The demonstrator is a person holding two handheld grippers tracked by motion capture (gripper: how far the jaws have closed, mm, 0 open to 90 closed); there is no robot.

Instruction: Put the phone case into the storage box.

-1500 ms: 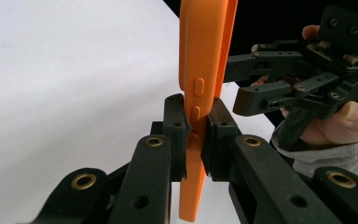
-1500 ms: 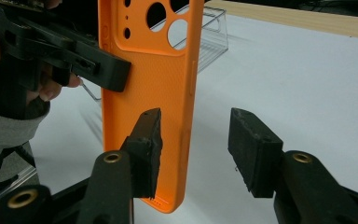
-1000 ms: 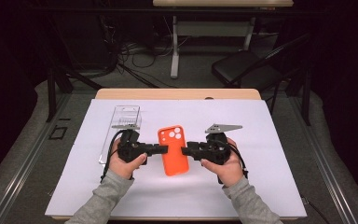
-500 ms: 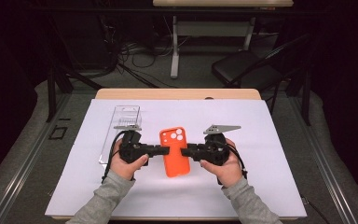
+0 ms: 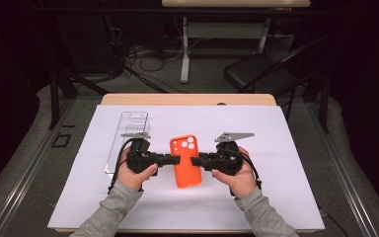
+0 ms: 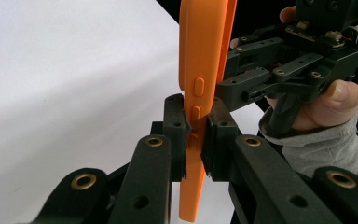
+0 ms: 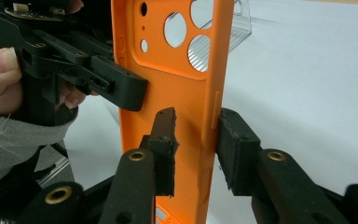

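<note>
Left gripper (image 5: 175, 159) clamped on orange phone case (image 5: 185, 160) edge; right gripper (image 5: 196, 161) jaws closing around opposite edge, one pad touching. Mid two-handed hold; next needs full right pinch.

Grey sleeves (image 5: 109, 212) – black tongs (image 5: 176, 159) w/ brass-coloured screws, grey 3-cornered plates (image 5: 234, 136).

The right gripper (image 7: 193, 140) closed its jaws further on the right-hand edge of the orange soft-plastic phone case (image 7: 186, 93) within the last second. One pad sat against the case's side wall, the other just inside its hollow, near the wall.
</note>
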